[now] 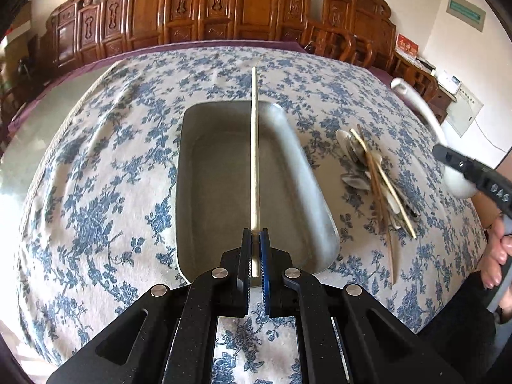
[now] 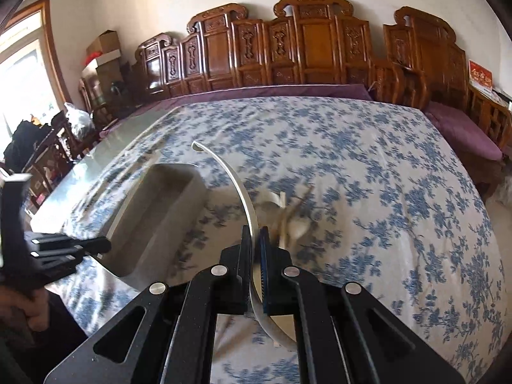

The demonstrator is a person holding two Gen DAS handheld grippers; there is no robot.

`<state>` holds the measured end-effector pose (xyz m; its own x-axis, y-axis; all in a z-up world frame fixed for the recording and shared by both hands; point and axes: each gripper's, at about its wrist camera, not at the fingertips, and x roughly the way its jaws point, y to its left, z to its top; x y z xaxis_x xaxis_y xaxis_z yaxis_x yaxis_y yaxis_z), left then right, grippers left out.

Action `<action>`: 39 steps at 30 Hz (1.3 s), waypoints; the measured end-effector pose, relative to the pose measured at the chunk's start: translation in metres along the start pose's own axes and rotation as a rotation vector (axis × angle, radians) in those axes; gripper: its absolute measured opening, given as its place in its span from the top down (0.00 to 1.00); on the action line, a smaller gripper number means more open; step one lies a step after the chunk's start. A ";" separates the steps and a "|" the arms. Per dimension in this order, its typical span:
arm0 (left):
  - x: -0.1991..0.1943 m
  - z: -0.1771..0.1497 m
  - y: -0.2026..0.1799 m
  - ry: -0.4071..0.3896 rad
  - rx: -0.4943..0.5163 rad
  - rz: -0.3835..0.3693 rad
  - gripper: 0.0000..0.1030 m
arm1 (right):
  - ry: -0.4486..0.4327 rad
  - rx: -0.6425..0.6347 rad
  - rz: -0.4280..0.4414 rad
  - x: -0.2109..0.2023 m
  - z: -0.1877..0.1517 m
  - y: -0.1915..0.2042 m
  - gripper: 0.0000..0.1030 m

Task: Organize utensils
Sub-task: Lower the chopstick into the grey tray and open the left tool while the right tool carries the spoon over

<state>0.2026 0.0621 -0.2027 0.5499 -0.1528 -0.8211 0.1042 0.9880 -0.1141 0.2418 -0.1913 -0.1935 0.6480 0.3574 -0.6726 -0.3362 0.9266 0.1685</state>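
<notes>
Barely legible "DAS" on right claw [image 1: 448,156]

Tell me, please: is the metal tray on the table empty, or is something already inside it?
Empty. The metal tray shows only its bare grey bottom; the chopstick is held above it.

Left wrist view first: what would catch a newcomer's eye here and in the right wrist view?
The left gripper is shut on a pale chopstick that points straight out over the empty metal tray on the blue-flowered cloth. The right gripper is shut on a white spoon. Right of the tray lies the heap of utensils.
</notes>
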 end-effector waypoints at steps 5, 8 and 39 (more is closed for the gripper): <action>0.003 0.001 0.007 0.007 -0.023 -0.008 0.96 | 0.005 -0.008 0.043 0.003 0.010 0.030 0.94; 0.003 0.002 0.011 0.002 -0.034 -0.013 0.96 | 0.009 -0.012 0.071 0.006 0.017 0.049 0.94; -0.040 0.010 0.072 -0.157 -0.123 0.098 0.96 | 0.217 0.159 0.163 0.132 0.023 0.138 0.93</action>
<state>0.1959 0.1389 -0.1725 0.6754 -0.0481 -0.7359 -0.0528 0.9922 -0.1133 0.2965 -0.0132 -0.2422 0.4276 0.4853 -0.7627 -0.3015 0.8719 0.3858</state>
